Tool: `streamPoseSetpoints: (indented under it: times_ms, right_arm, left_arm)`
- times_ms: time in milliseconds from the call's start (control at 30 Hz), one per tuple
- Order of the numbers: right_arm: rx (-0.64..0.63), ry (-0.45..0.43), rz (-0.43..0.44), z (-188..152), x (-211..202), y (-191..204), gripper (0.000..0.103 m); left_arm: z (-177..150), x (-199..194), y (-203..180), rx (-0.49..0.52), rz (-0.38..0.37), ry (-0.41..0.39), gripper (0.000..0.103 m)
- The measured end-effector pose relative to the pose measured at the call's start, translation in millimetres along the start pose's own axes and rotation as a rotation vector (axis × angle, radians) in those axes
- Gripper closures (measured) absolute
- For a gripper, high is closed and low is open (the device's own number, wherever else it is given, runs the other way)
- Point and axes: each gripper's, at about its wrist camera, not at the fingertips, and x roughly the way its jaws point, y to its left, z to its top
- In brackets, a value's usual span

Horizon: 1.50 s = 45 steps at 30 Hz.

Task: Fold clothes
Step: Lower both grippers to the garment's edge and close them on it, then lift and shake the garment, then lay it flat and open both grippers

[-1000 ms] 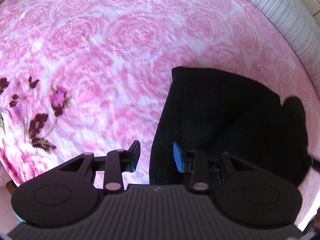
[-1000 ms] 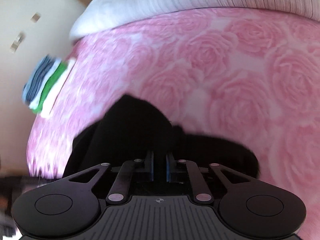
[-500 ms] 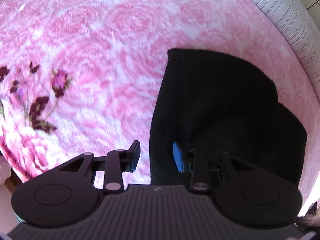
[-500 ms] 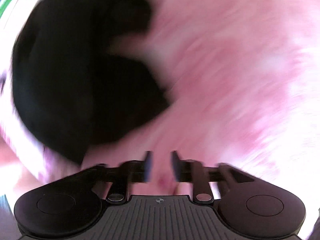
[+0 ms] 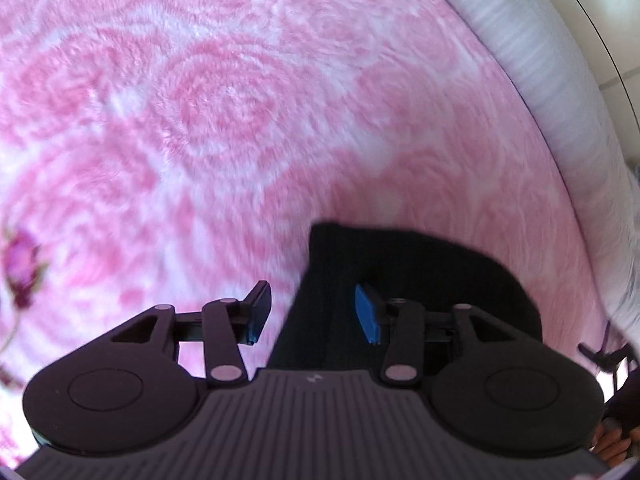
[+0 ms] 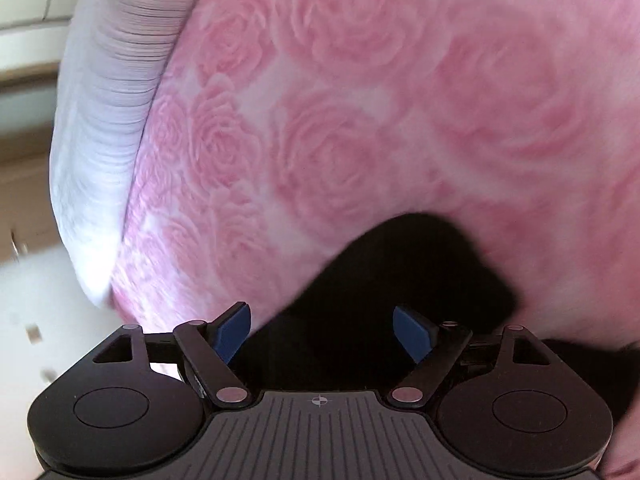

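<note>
Black garment point(image 5: 420, 280) sits bunched on the pink rose blanket point(image 5: 220, 100), right under both tools. Left gripper point(image 5: 310, 312) and right gripper point(image 6: 322, 330) both gape wide, holding nothing. Left one straddles the cloth's left edge, so it looks closest.

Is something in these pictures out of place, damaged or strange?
Nothing stands out. The black garment lies folded on the pink rose blanket. The left gripper and the right gripper are both open over it, holding nothing.
</note>
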Motion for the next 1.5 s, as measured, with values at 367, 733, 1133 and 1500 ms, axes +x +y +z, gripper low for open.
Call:
streamPoseSetpoints:
  times_ms: [367,733,1133,1500]
  right_arm:
    - [0.015,0.115,-0.212,10.9,67.0,0.8,0.042]
    - [-0.409,-0.048,-0.010,-44.4,-33.2,45.0,0.093]
    - [-0.826,-0.359,0.547,-110.7,-194.4,213.8,0.097]
    - [-1.200,-0.280,0.271,-174.2,-270.2,182.5,0.068]
  left_arm:
    - [29.8,39.1,-3.7,-0.110,-0.148,0.088,0.059]
    - [11.9,-64.8,-19.1,-0.002,-0.319,-0.007,0.094]
    - [36.2,-331.3,-98.8,0.235,-0.523,-0.573,0.095]
    - [-94.6,-380.9,-66.8,0.268,-0.330,-0.597,0.081]
